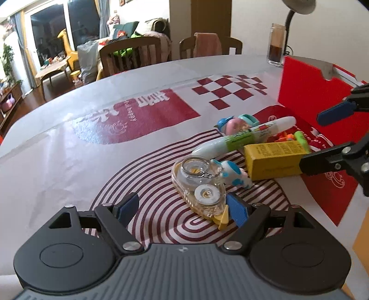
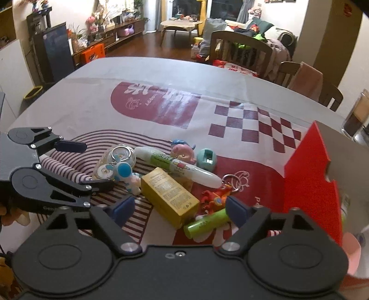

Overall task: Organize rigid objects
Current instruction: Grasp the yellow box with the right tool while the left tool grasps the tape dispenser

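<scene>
A clear correction-tape dispenser (image 1: 198,187) lies on the patterned tablecloth between the fingers of my left gripper (image 1: 183,208), which is open; its right pad sits close to the dispenser's yellow tip. A blue-and-white astronaut keychain (image 1: 233,173) rests against the dispenser. My right gripper (image 2: 180,207) is open around a yellow box (image 2: 170,196), pads apart from it, with a green tube (image 2: 207,222) by its right finger. A fat white-and-green pen (image 2: 175,166), a pink dolphin toy (image 2: 182,150), a teal sharpener (image 2: 206,159) and a red-orange keychain figure (image 2: 214,198) lie just beyond.
An open red cardboard box (image 2: 309,173) stands at the right of the pile. A glass jar (image 1: 275,46) and a desk lamp (image 1: 297,9) are behind it. Wooden chairs (image 1: 131,53) line the table's far edge. The left gripper (image 2: 92,166) shows at the left in the right wrist view.
</scene>
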Tool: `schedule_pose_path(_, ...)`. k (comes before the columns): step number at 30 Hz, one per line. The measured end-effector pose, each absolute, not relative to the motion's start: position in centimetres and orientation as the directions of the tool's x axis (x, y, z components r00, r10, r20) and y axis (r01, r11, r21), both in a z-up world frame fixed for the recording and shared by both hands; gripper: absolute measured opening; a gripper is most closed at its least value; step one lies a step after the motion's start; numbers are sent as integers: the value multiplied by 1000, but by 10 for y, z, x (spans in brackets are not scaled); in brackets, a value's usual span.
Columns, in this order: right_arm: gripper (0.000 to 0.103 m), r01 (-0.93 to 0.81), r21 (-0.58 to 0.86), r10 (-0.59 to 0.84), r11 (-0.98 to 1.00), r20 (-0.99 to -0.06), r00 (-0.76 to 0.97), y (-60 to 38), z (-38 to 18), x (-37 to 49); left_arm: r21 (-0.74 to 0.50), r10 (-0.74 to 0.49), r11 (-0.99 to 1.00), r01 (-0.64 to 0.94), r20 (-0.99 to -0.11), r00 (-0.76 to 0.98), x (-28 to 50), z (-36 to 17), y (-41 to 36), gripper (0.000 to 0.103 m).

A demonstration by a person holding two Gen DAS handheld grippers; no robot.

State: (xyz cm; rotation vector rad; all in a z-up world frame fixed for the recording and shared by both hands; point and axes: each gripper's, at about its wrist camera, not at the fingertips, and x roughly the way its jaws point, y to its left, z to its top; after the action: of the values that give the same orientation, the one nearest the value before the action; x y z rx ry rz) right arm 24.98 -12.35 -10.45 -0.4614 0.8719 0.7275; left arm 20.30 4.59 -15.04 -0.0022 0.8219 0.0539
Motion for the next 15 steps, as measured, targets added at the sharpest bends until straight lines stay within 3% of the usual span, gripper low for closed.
schedule_pose_path(15, 59, -808, -53, 385, 587, -860, 336, -101, -130, 274, 1, 37, 999, -54, -741, 671, 226, -157, 53, 80)
